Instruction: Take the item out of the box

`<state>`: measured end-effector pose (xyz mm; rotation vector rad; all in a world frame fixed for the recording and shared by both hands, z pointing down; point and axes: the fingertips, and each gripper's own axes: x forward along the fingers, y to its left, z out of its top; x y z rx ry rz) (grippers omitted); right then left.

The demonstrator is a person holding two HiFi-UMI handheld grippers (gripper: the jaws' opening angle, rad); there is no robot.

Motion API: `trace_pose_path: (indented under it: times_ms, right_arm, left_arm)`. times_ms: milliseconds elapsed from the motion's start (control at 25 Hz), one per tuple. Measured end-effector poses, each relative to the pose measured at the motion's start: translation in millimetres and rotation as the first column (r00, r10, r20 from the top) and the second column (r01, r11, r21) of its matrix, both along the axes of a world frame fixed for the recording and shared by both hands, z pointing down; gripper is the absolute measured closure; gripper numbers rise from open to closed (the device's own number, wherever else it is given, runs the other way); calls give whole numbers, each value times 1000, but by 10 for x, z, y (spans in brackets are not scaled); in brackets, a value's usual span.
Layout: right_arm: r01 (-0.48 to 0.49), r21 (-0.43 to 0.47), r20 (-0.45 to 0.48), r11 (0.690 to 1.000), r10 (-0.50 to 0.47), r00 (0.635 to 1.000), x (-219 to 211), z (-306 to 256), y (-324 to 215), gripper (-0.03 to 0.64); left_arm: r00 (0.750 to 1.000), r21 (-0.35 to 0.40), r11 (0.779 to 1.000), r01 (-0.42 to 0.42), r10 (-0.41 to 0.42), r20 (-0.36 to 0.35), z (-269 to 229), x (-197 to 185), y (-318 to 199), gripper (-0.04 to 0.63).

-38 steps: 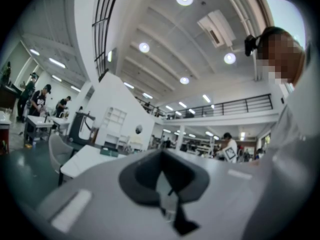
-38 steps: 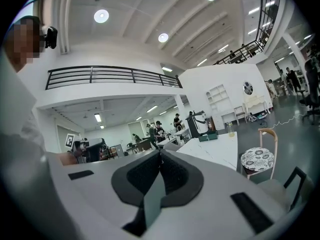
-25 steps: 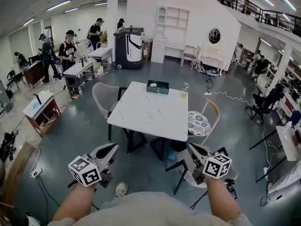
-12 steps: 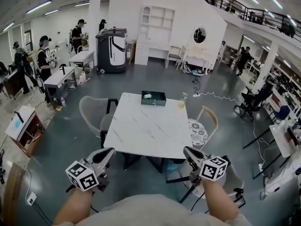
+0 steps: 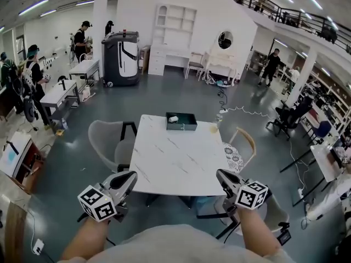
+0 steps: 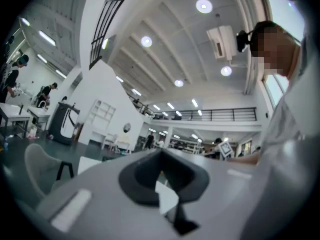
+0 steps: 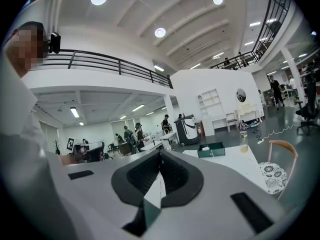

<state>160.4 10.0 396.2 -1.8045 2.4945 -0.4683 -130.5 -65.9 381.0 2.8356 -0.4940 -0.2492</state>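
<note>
The head camera looks steeply down past the left gripper and right gripper to a distant white table. Both gripper cameras face that table nearly level.

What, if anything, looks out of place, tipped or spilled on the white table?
Nothing stands out. The green box sits flat at the far edge of the table with a small white item inside, and the container of yellow liquid beside it stands upright. No spill shows.

Grey left tongs, right tongs (checkered marker cubes), pale shirt
</note>
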Motion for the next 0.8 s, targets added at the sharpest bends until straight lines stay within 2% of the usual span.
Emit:
trace_pose_path:
  times_ms: [440,800]
  right_arm:
    - [-56,-14,1,998,56,998,42,-56,-469,609]
    - [-30,-34,37,999,31,999,226,138,-733,609]
  left_arm:
    - [1000,-31,999,14,-15,-4,110,-301,-471,592]
    - [999,-64,997,49,-47,21,255,-217,-569,591]
